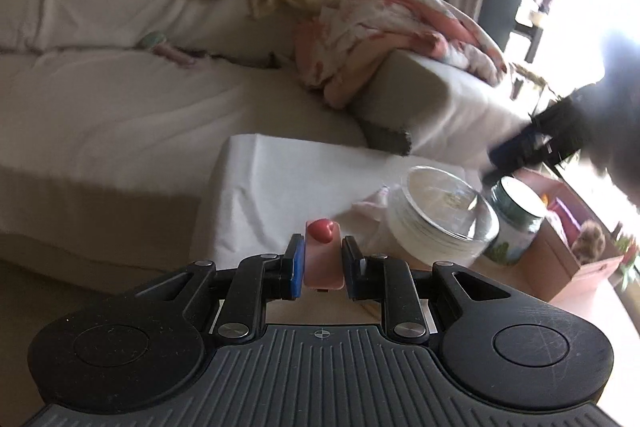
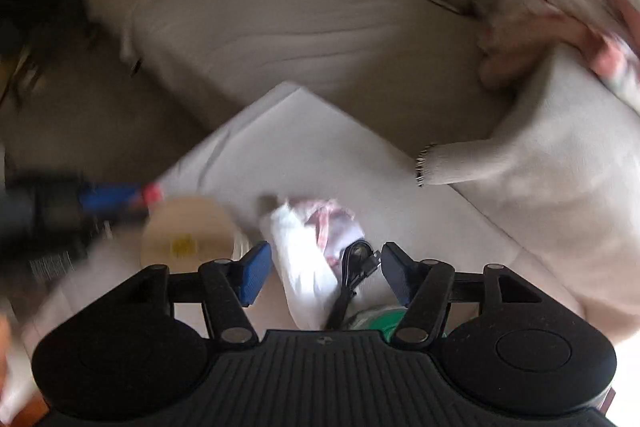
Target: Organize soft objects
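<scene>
Two grippers, left gripper [image 1: 322, 255] clamping pink block [image 1: 323, 259], right gripper [image 2: 326, 275] jaws apart, white cloth [image 2: 308, 259] blurred

Bowl [image 1: 442, 215] left of jar [image 1: 516, 223]; sofa [image 1: 160, 115] behind.

Both wrist views look down closely at the white-covered table [image 1: 280, 179] beside the sofa [image 2: 280, 27].
</scene>
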